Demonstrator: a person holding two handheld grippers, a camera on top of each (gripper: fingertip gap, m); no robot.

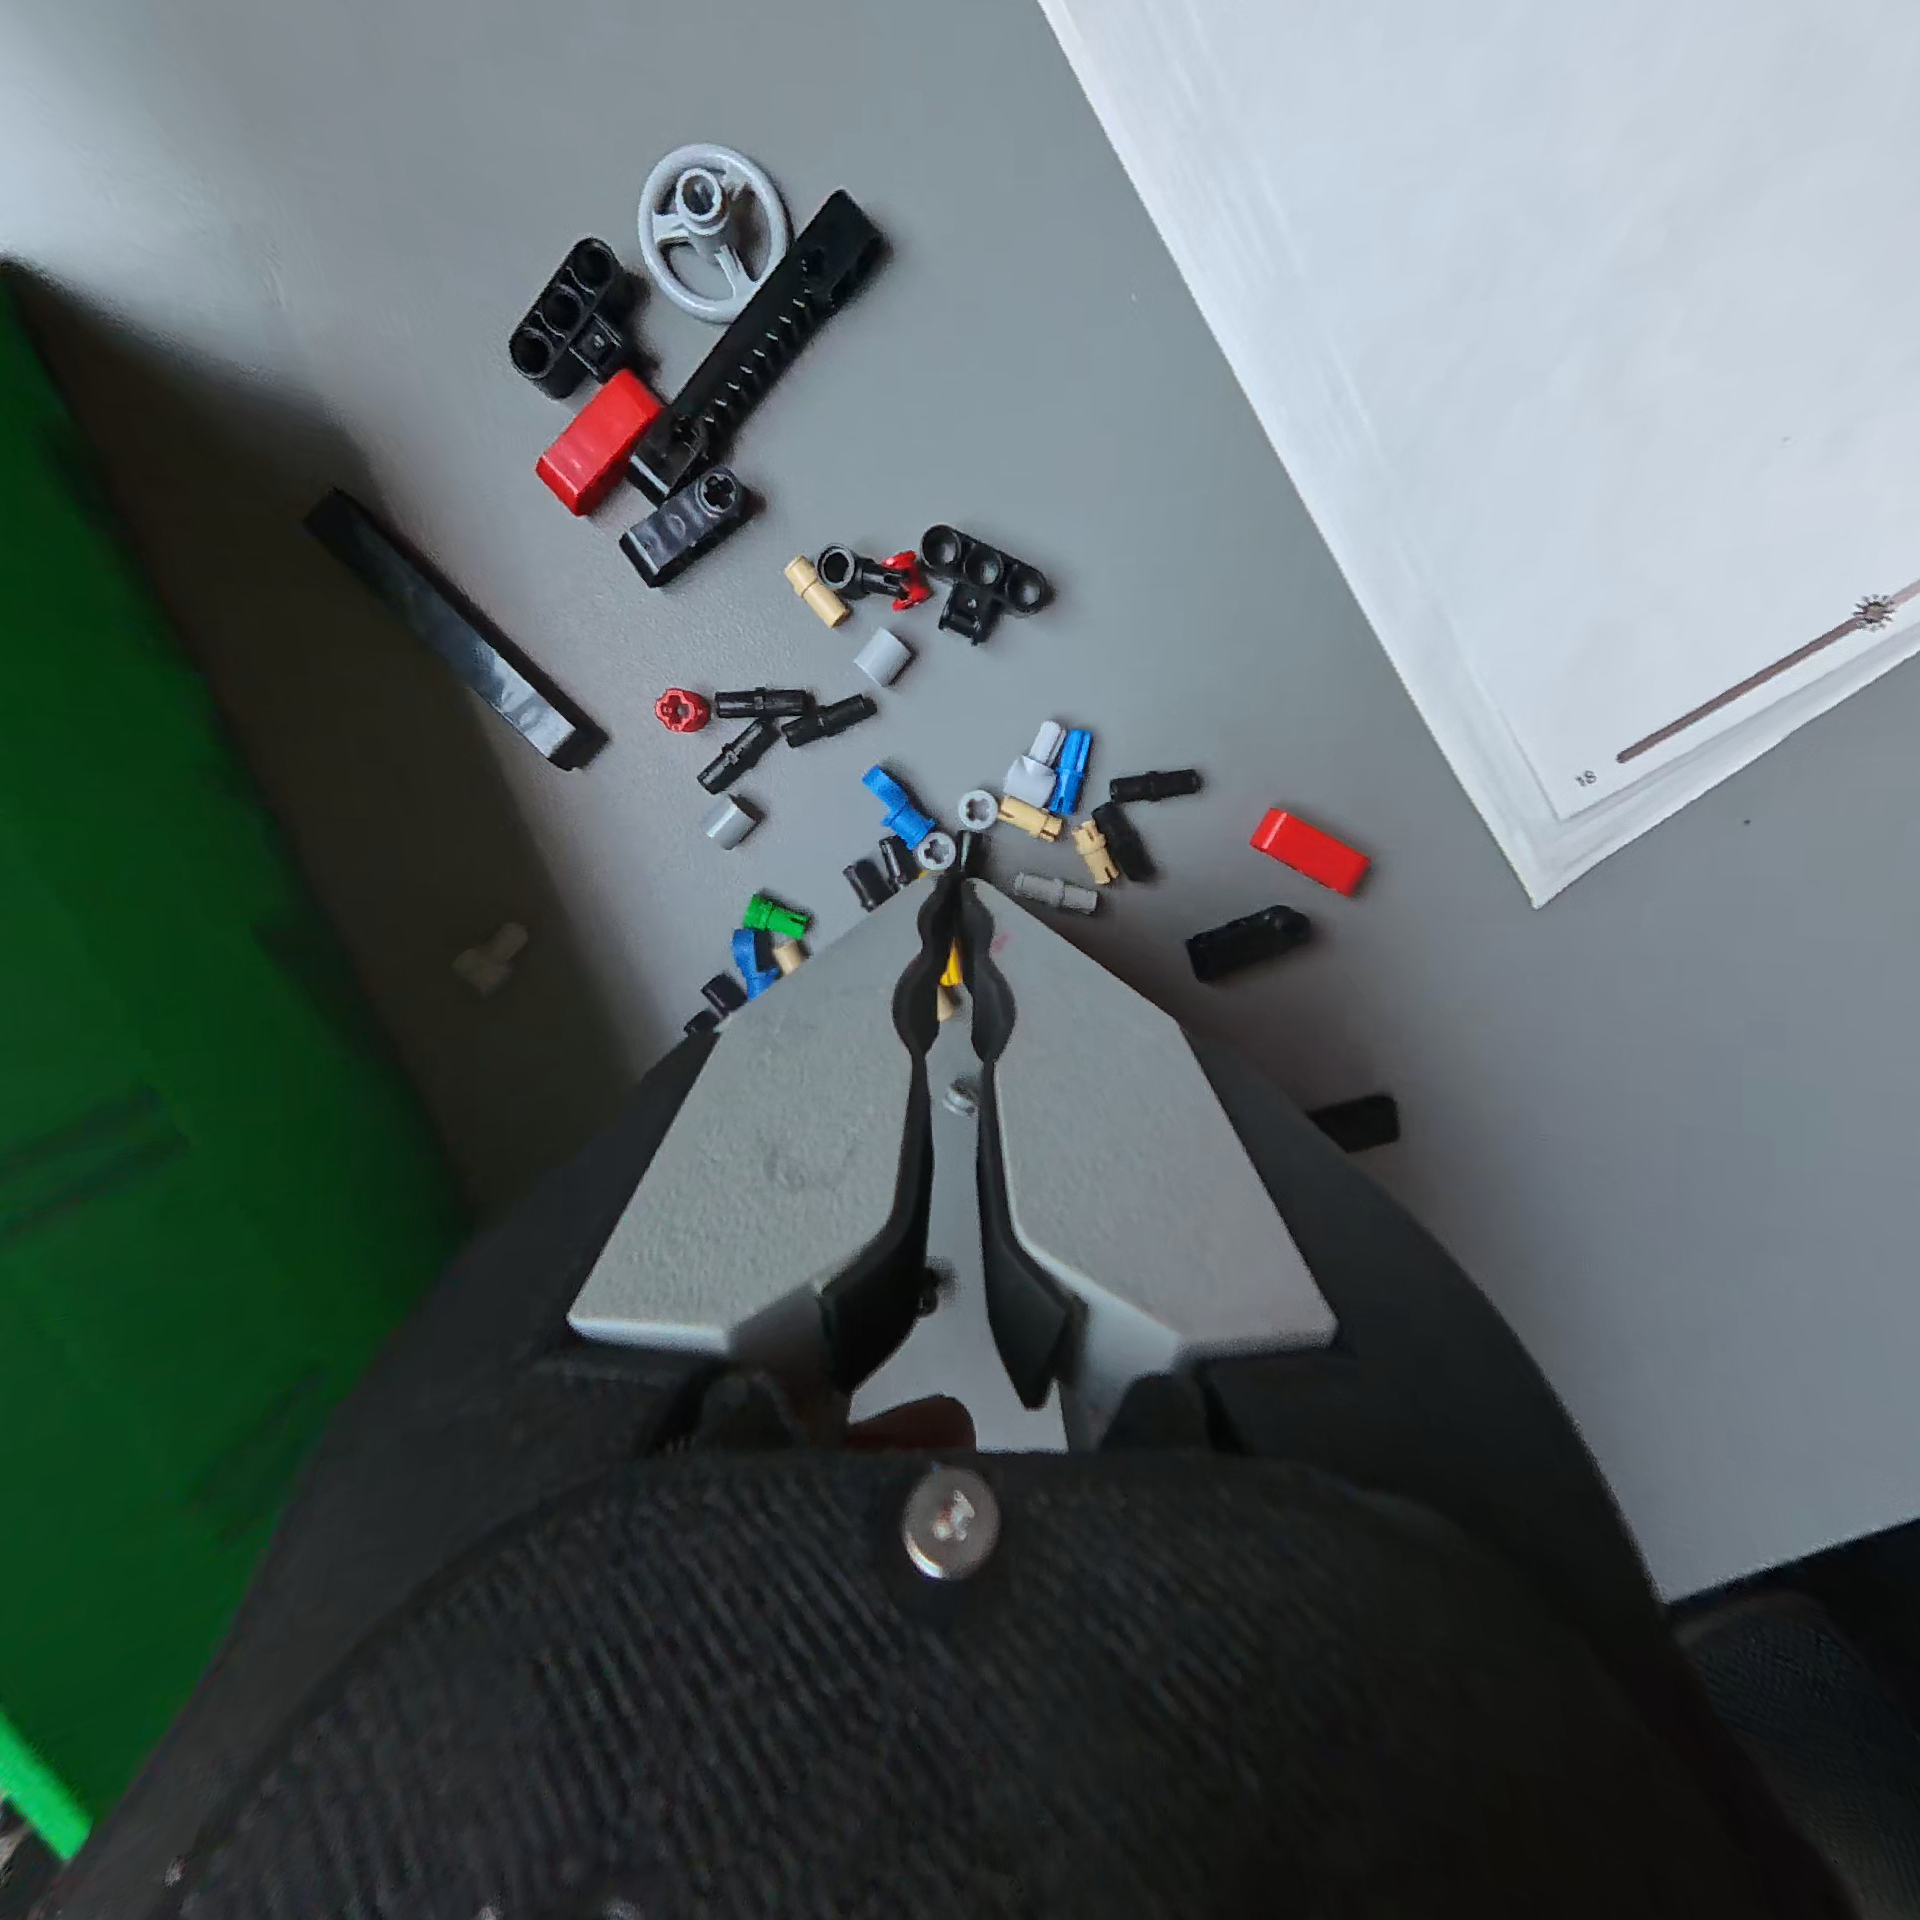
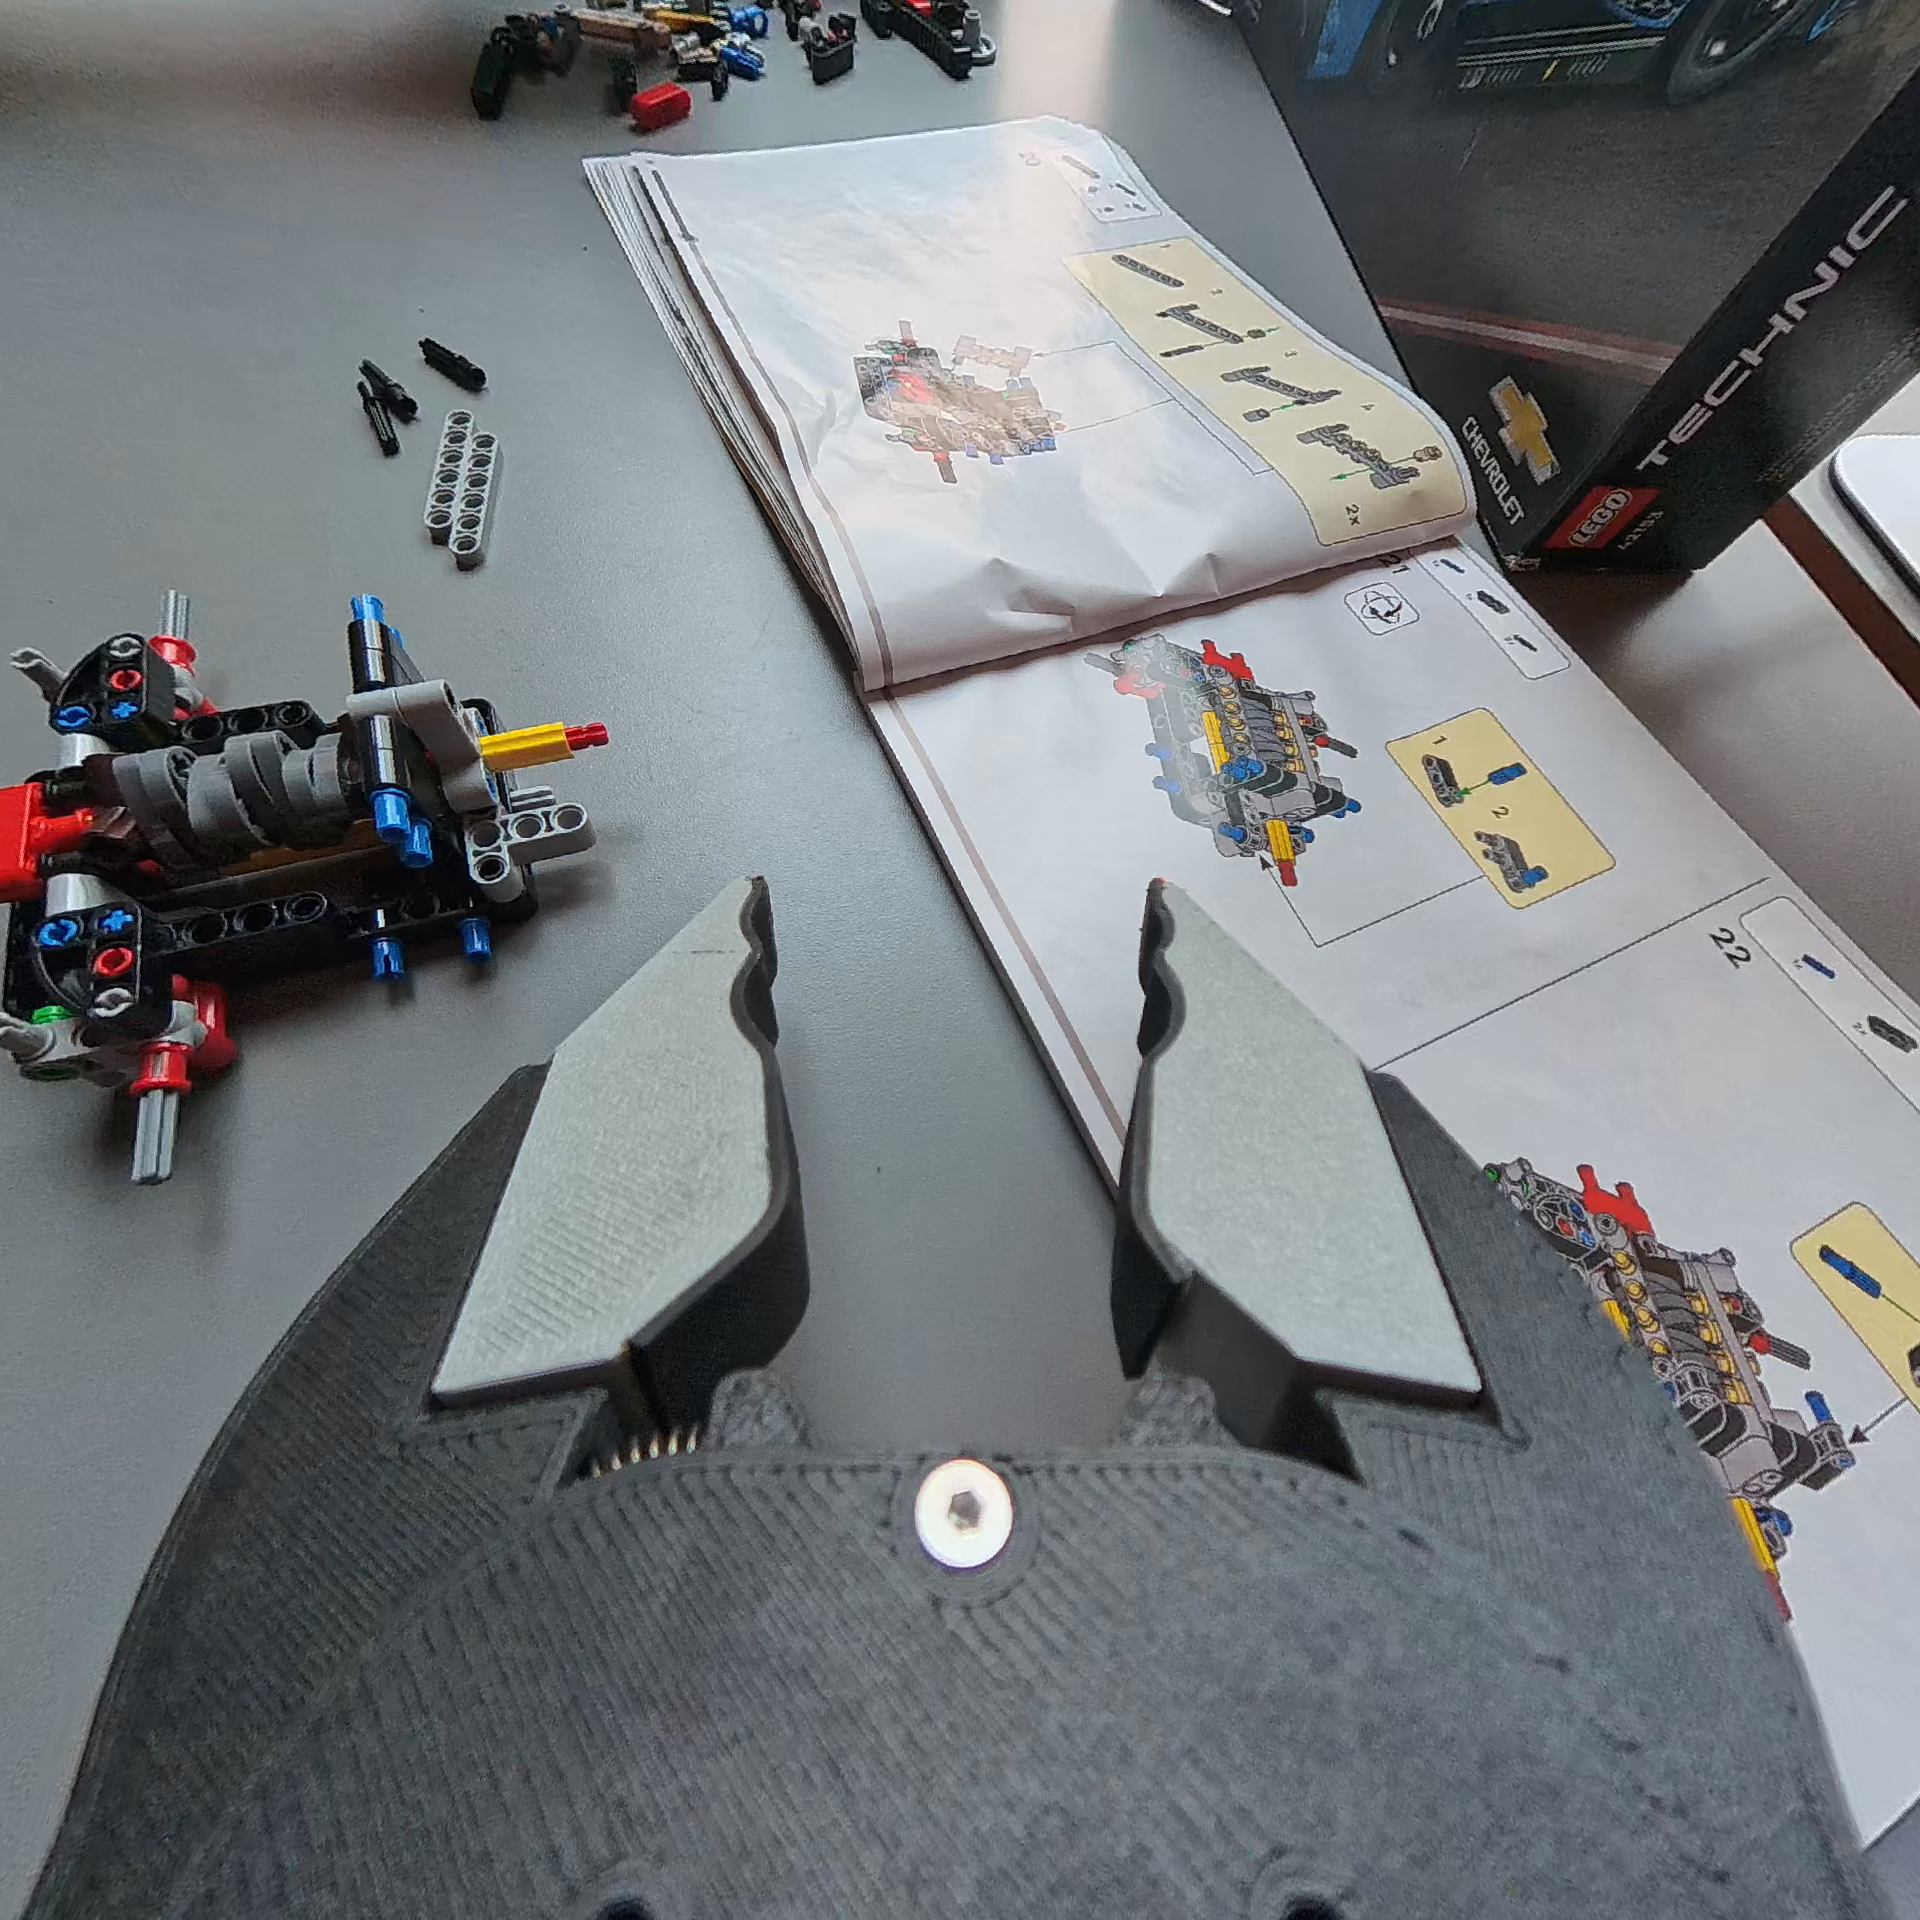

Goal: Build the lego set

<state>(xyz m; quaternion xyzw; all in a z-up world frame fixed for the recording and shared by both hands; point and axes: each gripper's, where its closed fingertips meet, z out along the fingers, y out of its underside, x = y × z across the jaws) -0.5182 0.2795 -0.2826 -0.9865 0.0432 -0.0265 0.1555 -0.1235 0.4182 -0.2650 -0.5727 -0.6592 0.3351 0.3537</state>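
Chassis partly built, lying left of manual: black frame, grey engine block, blue pins, red bushes, yellow axle poking out. Many steps left, judging by loose parts scattered left of manual. Left gripper nearly shut over parts, grip unclear. Right gripper wide open, empty, just left of manual.

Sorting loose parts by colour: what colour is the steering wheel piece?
Light grey; the steering wheel shows best in the left wrist view.
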